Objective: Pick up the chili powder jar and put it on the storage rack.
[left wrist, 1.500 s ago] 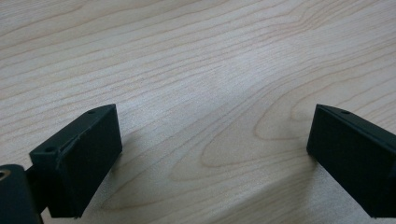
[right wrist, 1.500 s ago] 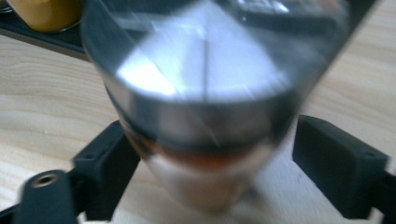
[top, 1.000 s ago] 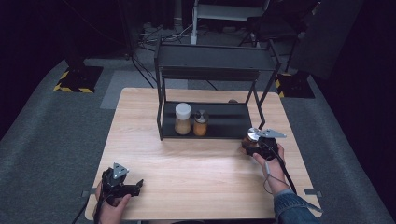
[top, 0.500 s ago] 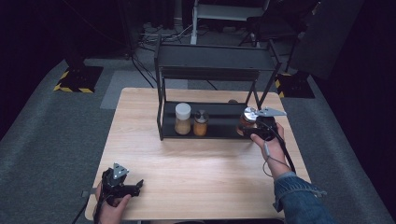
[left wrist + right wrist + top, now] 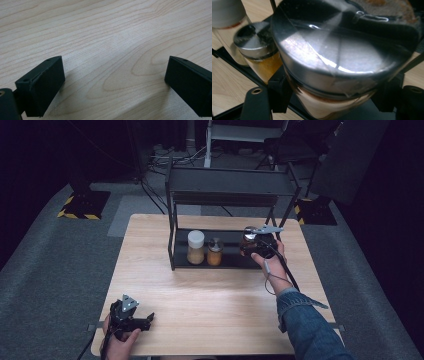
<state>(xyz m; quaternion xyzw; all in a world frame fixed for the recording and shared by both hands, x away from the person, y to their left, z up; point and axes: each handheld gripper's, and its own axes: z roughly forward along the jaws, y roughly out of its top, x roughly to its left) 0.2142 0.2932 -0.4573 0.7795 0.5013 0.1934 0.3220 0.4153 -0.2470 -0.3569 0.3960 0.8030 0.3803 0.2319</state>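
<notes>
One tool (image 5: pixel 334 100) grips a steel-lidded jar (image 5: pixel 337 62) at the rack (image 5: pixel 225 262); left tool (image 5: pixel 112 87) wide

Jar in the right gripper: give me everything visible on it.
The jar is clear glass with a round brushed-metal lid and brownish contents at the bottom. The right gripper is shut on it, its black jaws pressing the glass just below the lid. It sits tilted at the shelf rack's lower tier, right of two other jars.
</notes>
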